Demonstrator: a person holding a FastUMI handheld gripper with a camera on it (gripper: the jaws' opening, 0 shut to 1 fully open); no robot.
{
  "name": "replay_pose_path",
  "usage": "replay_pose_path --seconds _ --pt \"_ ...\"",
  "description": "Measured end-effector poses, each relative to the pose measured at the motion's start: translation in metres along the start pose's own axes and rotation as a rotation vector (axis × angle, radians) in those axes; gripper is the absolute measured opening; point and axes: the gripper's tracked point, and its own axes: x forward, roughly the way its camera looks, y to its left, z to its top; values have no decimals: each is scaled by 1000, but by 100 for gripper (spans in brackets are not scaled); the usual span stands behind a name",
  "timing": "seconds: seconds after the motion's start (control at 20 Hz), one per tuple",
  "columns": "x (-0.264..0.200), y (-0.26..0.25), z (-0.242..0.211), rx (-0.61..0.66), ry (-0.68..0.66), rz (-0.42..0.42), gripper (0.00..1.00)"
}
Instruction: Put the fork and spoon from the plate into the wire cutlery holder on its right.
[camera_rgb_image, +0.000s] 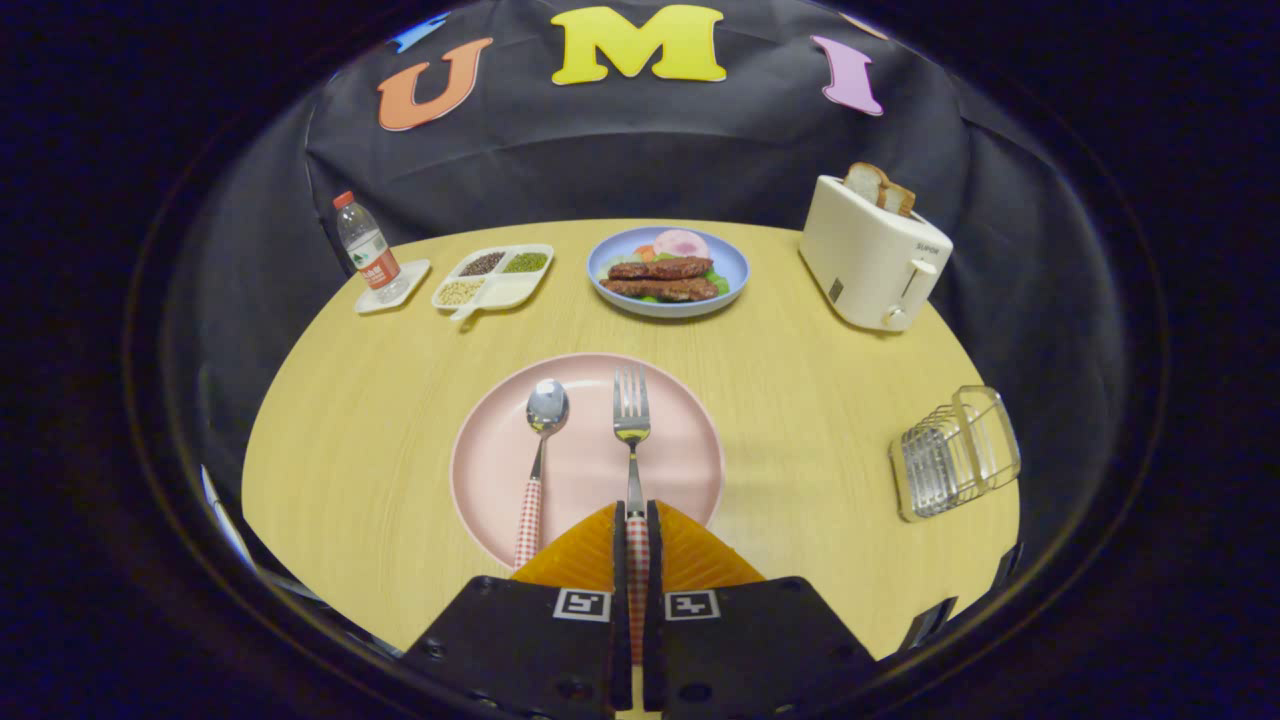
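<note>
A pink plate (680, 470) lies on the round wooden table just ahead of my fingers. On it lie a spoon (541, 440) to the left and a fork (631, 420) to the right, both pointing away from me, both with checked red-and-white handles. My gripper (637, 515) is shut on the fork, its fingers pressing the checked handle from both sides over the plate's near rim. The fork's tines still rest on the plate. The wire cutlery holder (955, 452) stands at the table's right edge, well to the right of the plate.
Beyond the plate sits a blue plate of food (600, 262). A white toaster (872, 252) with bread stands at the back right. At the back left are a divided tray of beans (494, 277) and a water bottle (366, 248) on a small coaster.
</note>
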Motion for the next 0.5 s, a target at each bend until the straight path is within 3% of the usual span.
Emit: replay_pose_path --seconds 0.25,0.5 --pt "-49 -52 33 -59 -31 -39 5" --pt "-86 -126 50 -16 5 -63 5"
